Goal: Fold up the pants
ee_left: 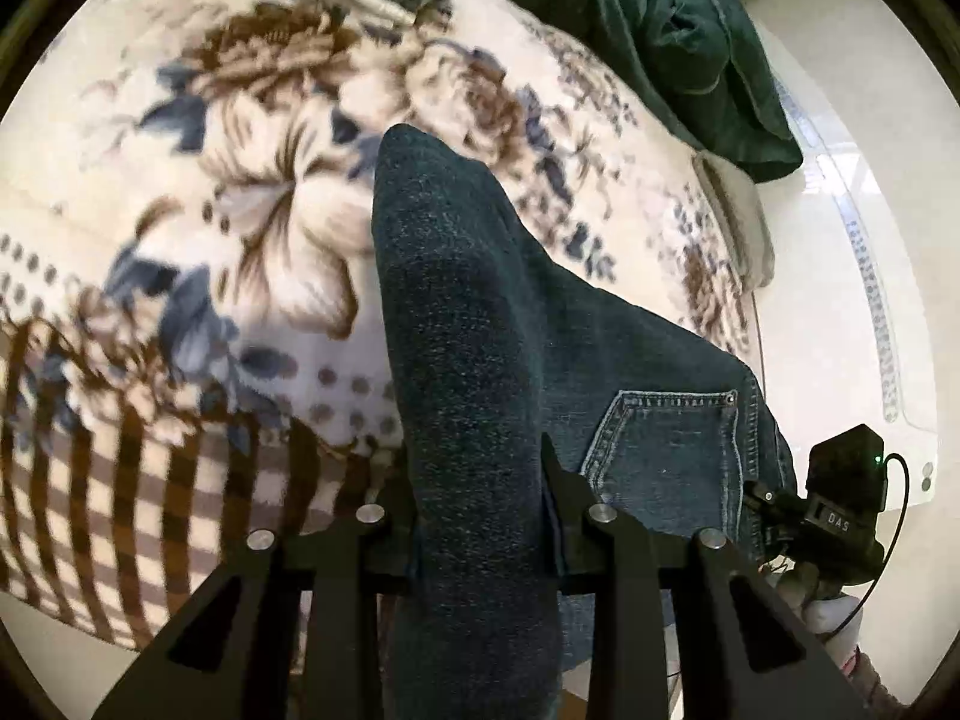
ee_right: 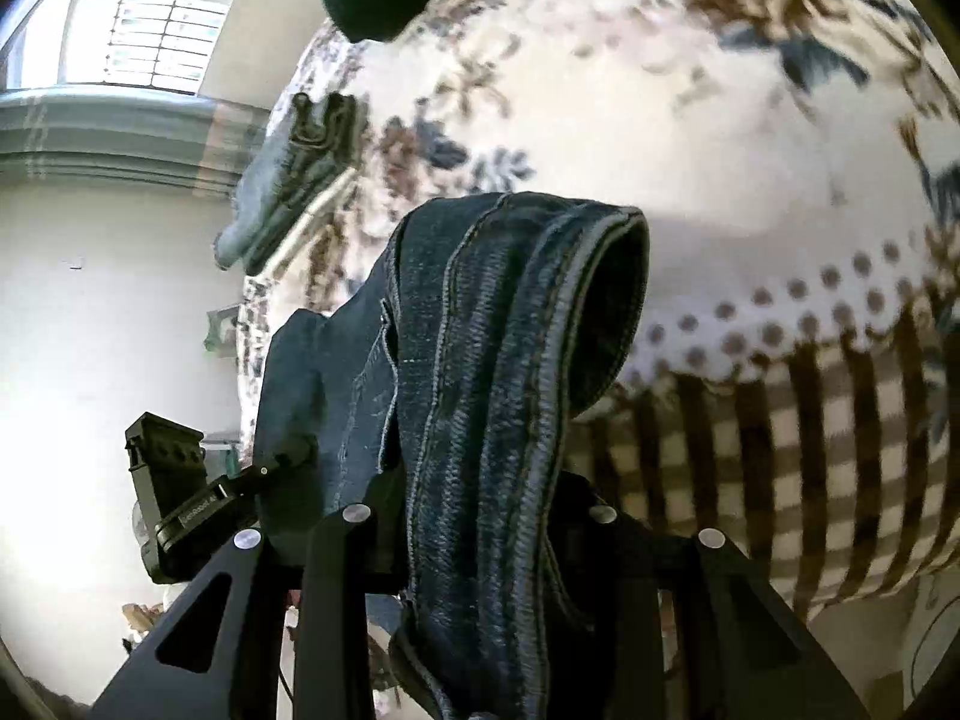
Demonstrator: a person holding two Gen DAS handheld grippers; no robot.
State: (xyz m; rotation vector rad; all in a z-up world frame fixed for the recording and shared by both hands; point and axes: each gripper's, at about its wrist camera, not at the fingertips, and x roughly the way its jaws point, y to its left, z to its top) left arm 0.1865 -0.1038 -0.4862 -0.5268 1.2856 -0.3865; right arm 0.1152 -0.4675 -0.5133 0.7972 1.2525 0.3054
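Dark blue jeans (ee_left: 480, 360) are held up over a floral blanket (ee_left: 252, 210). My left gripper (ee_left: 480, 504) is shut on a thick fold of the jeans, with a back pocket (ee_left: 666, 450) to its right. My right gripper (ee_right: 480, 510) is shut on the jeans (ee_right: 498, 360) along a stitched seam, and a hem opening (ee_right: 606, 312) loops above it. The right gripper's body (ee_left: 840, 498) shows at the lower right of the left wrist view, and the left gripper's body (ee_right: 174, 498) shows at the lower left of the right wrist view.
A dark green garment (ee_left: 660, 42) lies at the far side of the bed. Folded light clothes (ee_right: 288, 180) lie near the bed edge. The blanket has a checked border (ee_left: 120, 510). A white floor (ee_left: 840, 276) and a window (ee_right: 156, 36) are beyond.
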